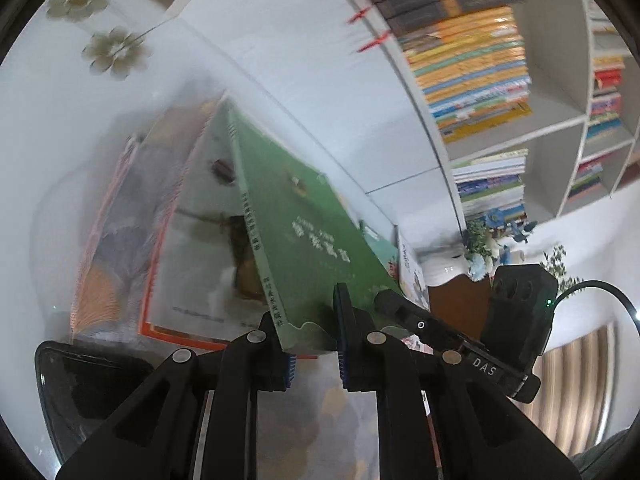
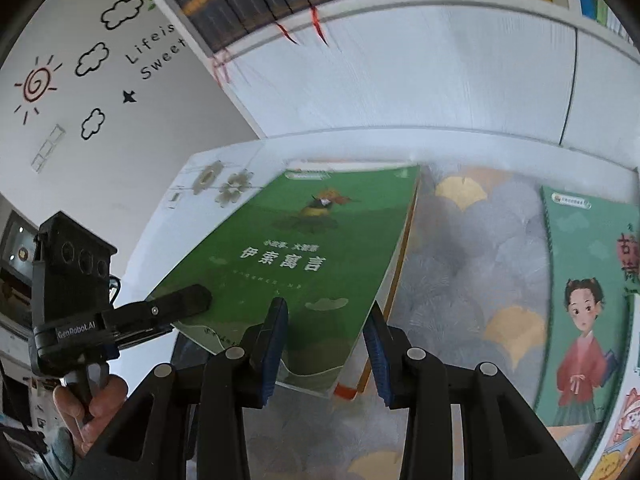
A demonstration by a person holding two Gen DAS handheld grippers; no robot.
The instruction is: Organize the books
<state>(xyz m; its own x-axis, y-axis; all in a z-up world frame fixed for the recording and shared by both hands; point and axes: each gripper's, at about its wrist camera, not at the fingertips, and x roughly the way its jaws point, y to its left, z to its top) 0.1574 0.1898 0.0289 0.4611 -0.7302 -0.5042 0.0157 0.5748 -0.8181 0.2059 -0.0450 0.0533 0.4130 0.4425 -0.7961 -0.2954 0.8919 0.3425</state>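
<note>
A: Start at the left. What is the left claw (image 1: 314, 344) doing?

B: It is clamped on the near corner of the green book (image 1: 296, 240), one pad on the spine side, one on the cover. In the right wrist view the left claw (image 2: 200, 294) comes in from 9 o'clock with a finger lying across the cover. I judge the corner grip is there to tilt the book up off the pile so it can be carried.

A: What lies under it?

B: An orange-edged book (image 1: 168, 280), partly covered, with the green book's raised edge above it. Both sit on a leaf-patterned cloth (image 2: 472, 280) over the table.

A: And the right claw (image 2: 326, 344)?

B: Its pads stand apart, either side of the green book's (image 2: 304, 256) lower right corner. I cannot tell whether they touch it. It looks set to steady or take over the book.

A: Further right?

B: At 3 o'clock lies a teal book with a girl in red (image 2: 584, 312), flat, well apart from the green one.

A: Where would they go?

B: Probably the white bookshelf (image 2: 400, 4) at 12 o'clock, already lined with spines.
</note>
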